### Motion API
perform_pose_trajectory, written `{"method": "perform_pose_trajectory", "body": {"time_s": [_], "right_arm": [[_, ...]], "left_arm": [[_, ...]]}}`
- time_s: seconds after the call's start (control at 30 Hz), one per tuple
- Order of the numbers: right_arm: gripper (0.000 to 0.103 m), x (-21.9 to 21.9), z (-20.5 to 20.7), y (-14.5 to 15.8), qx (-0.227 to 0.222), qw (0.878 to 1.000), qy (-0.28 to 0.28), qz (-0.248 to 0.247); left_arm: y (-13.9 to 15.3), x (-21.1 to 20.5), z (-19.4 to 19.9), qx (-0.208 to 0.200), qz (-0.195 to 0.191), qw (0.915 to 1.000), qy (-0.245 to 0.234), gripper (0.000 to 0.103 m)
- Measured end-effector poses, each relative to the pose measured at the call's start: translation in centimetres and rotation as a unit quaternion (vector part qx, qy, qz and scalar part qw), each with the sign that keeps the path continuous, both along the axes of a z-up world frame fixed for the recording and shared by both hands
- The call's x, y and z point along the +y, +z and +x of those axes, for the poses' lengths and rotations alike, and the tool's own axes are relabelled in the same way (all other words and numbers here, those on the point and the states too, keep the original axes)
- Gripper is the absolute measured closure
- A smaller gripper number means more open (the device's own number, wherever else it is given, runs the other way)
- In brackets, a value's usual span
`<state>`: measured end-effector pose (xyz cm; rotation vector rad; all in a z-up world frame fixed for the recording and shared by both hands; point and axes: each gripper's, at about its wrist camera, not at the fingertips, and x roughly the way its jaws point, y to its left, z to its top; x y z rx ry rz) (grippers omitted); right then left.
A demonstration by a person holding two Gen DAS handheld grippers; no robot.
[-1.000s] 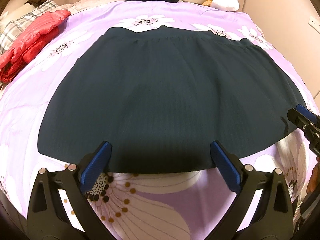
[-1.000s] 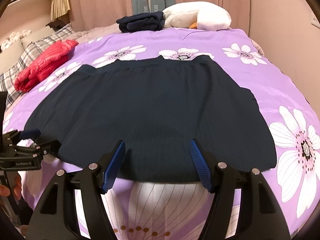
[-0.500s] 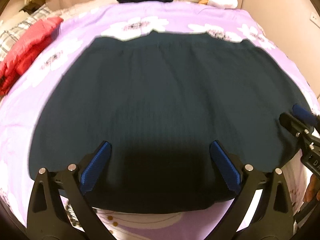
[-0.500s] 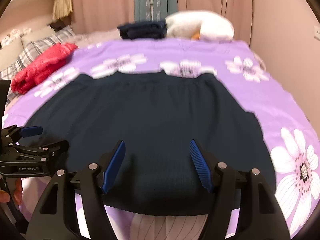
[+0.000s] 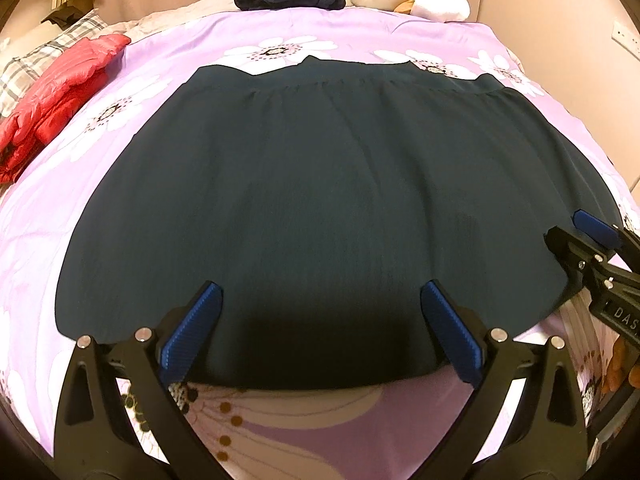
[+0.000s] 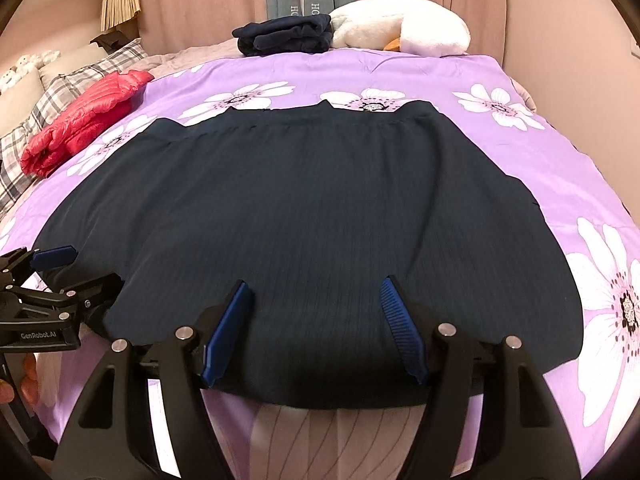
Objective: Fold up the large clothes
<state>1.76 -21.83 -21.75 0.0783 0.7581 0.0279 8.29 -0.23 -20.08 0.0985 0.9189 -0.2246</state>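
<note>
A dark navy skirt (image 5: 320,200) lies flat on the purple flowered bedspread (image 5: 168,60), waistband at the far end, hem toward me; it also shows in the right wrist view (image 6: 312,208). My left gripper (image 5: 320,328) is open, its blue pads over the near hem at the skirt's left part. My right gripper (image 6: 316,320) is open over the near hem further right. Each gripper shows at the edge of the other's view: the right one (image 5: 576,240), the left one (image 6: 64,268).
A red puffer jacket (image 6: 84,120) lies at the bed's left side by plaid pillows (image 6: 68,84). A folded dark garment (image 6: 284,36) and a white plush toy (image 6: 400,24) sit at the far end. Curtains and a wall stand behind.
Both grippers moved forward over the skirt's near hem, then eased back slightly; less bedspread shows in front than a second ago. Jaws stayed open.
</note>
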Motion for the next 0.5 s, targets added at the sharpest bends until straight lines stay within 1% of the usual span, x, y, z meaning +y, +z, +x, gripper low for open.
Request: {"method": "perform_pose_trajectory", "body": {"time_s": [0.4,0.5], "right_arm": [[0.034,-0.1,-1.7,0.7,0.003,1.0,-0.003,0.009],[0.034,-0.4,-2.3,0.9,0.006,1.0,-0.005,0.02]], "left_arm": [[0.0,1.3,-1.4,0.005,-0.007,0.9999,0.01,0.002],[0.1,1.5,-1.7,0.008,-0.007,0.9999,0.01,0.002]]}}
